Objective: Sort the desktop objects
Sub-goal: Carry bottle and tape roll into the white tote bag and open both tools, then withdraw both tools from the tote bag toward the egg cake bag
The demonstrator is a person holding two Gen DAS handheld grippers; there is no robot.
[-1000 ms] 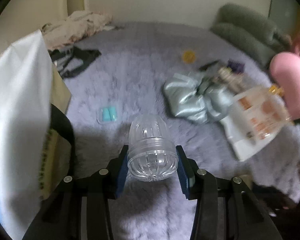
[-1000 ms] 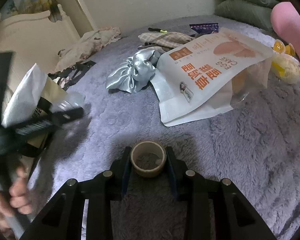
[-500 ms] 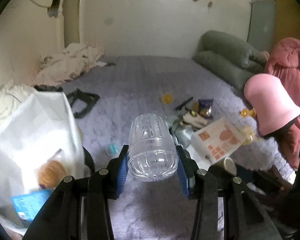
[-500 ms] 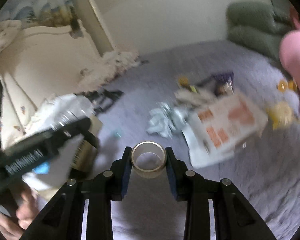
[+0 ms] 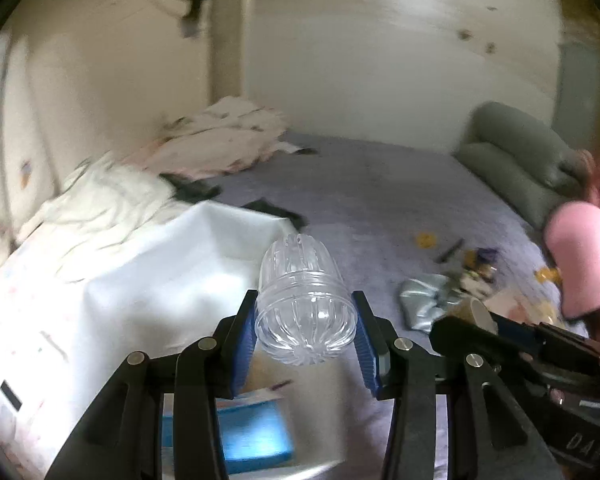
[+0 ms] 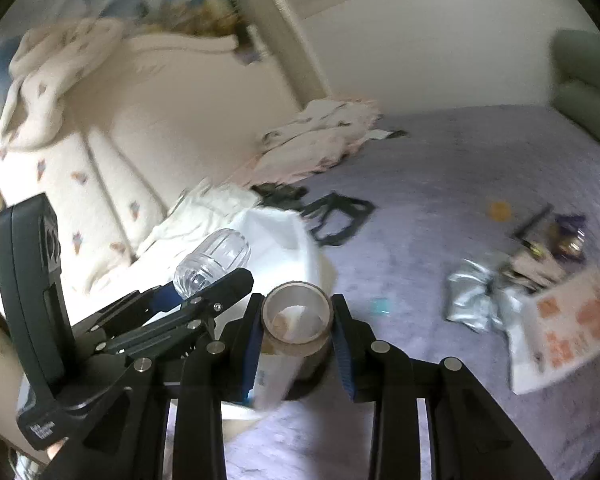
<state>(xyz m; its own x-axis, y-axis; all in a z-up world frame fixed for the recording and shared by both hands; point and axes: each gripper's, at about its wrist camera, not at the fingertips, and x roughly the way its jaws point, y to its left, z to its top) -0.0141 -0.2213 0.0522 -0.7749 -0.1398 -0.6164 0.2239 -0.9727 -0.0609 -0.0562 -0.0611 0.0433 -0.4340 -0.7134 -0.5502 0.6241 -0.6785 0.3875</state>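
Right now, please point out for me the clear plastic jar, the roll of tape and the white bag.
clear plastic jar (image 5: 306, 316): left wrist view, on its ribbed near end.
roll of tape (image 6: 300, 344): right wrist view, on its outer front wall.
white bag (image 5: 160, 280): left wrist view, on its bare upper side.

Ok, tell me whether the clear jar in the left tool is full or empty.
Empty, as far as shows. The clear jar lies sideways between the left tool's blue pads, and its ribbed walls show nothing inside.

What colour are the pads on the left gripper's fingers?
Blue pads, on black fingers, clamped on the clear jar. Shows best in the left wrist view.
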